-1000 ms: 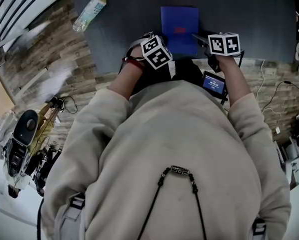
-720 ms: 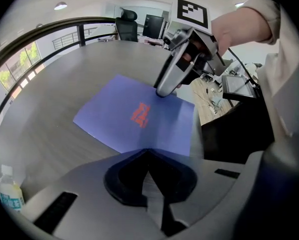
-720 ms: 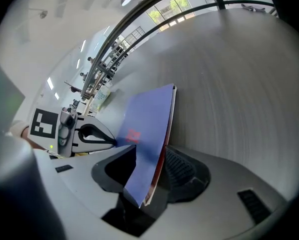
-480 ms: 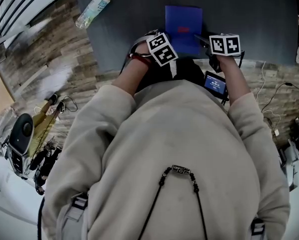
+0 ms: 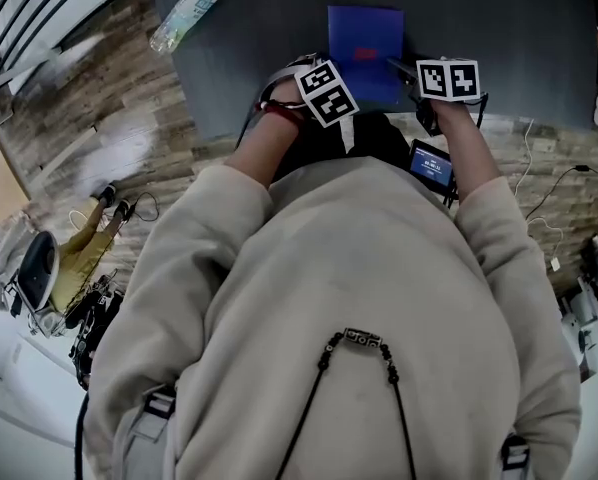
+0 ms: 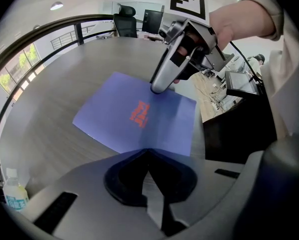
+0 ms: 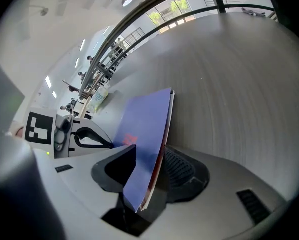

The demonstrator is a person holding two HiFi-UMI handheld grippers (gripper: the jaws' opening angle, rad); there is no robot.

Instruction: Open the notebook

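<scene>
Since a second ago, the left gripper's (image 6: pixel 148 153) marker cube has edged up toward the notebook (image 5: pixel 364 43) in the head view. The right gripper's (image 7: pixel 152 165) jaws have just been spreading. They stand wide, with the notebook's right-hand page edge between them, unpinched. The left jaws are pressed together, tips at the near edge of the blue cover. The notebook lies flat at top centre of the grey table (image 5: pixel 499 28). It looks thin, light and floppy, likely to slide, so take only the cover at its free edge.
</scene>
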